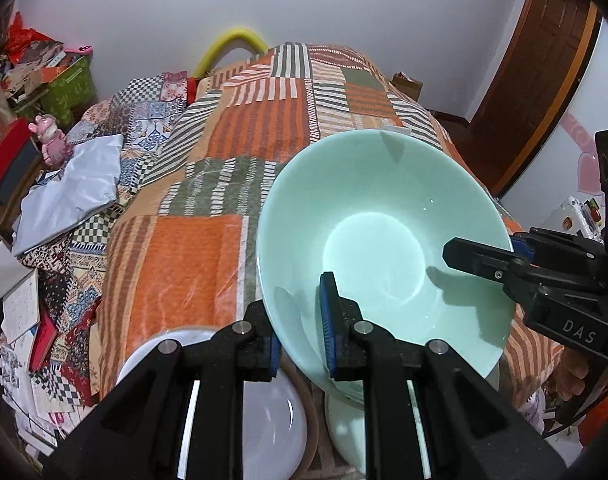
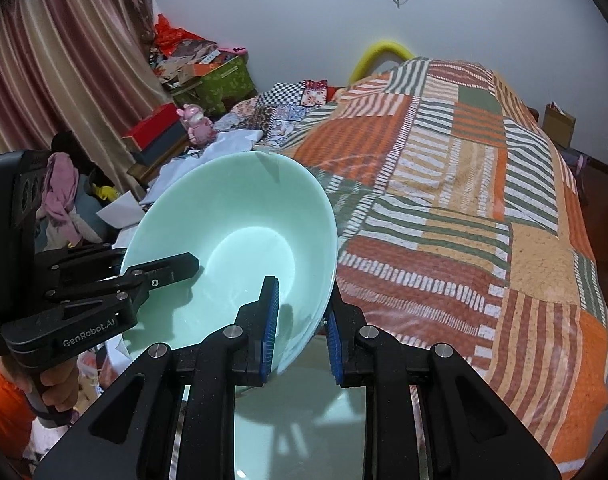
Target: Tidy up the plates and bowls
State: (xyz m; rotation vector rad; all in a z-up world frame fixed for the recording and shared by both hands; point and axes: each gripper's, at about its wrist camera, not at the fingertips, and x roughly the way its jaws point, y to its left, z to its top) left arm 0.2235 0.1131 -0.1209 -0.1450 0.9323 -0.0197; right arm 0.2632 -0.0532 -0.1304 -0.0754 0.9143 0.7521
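I hold the mint-green bowl [image 1: 383,240] aloft between both tools, each clamped on an opposite side of its rim. In the left wrist view my left gripper [image 1: 302,340] pinches the rim at about six o'clock, one blue pad inside the bowl and one outside, while the right gripper [image 1: 483,258] bites the rim at three o'clock. From the right wrist view the roles swap: the right gripper [image 2: 300,328] grips the wall at six o'clock and the left gripper [image 2: 172,268] reaches in from nine. Two grips likely keep the wide, smooth bowl from slipping or tipping; it hangs tilted, mouth toward the cameras.

Just below, at six o'clock, sit a white dish [image 1: 272,420] and a second pale-green piece [image 1: 343,420], probably the stack this bowl came from or belongs on; I cannot tell which.

Beyond, from twelve to three o'clock, spreads the striped orange patchwork cover [image 2: 463,220]. Farther off, at ten o'clock, a pink figurine [image 2: 196,122] stands among boxes by the curtain [image 2: 44,80].
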